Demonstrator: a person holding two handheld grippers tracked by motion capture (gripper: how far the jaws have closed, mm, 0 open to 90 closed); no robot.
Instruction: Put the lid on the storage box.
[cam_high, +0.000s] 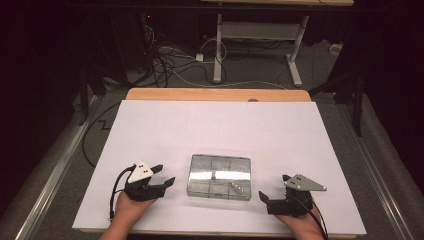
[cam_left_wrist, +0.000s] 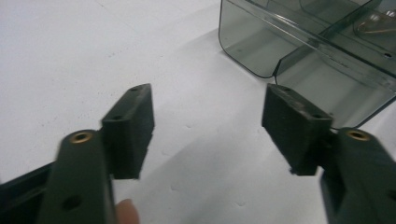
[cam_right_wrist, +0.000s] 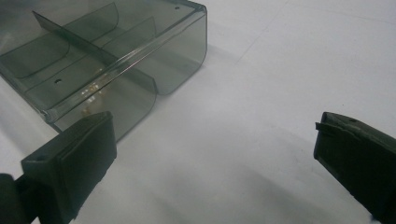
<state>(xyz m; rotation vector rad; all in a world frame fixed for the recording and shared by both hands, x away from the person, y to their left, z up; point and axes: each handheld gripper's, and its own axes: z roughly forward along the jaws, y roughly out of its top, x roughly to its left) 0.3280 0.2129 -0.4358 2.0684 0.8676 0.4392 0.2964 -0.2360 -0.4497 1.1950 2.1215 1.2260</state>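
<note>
Compartment box (cam_high: 219, 176) of clear, smoke-tinted plastic lies flat near the front middle of the white sheet (cam_high: 215, 125) that covers the table, between the two grippers and apart from both. Its long axis runs across the table from the person's left to right, with the long sides facing the person and the far edge. Its lid looks closed, judging from the seam along the side in both gripper views. Dividers split it into cells, and a few small pale parts (cam_high: 238, 187) sit in the cell at the front right corner.

Left gripper (cam_high: 161, 181) rests just left of the box with its jaws spread fairly wide and nothing between them; in the left gripper view the nearest box corner (cam_left_wrist: 261, 60) lies just beyond the right jaw tip. Right gripper (cam_high: 265, 199) sits off the box's front right corner, jaws wide apart and empty.

Risks, as I judge them: the box is light and slick on a smooth sheet, so a one-sided push would likely slide or spin it instead of giving a grip. A pinch on the rounded corner could slip off. Tilting the box could rattle the small parts about, or spill them if the lid gives.
</note>
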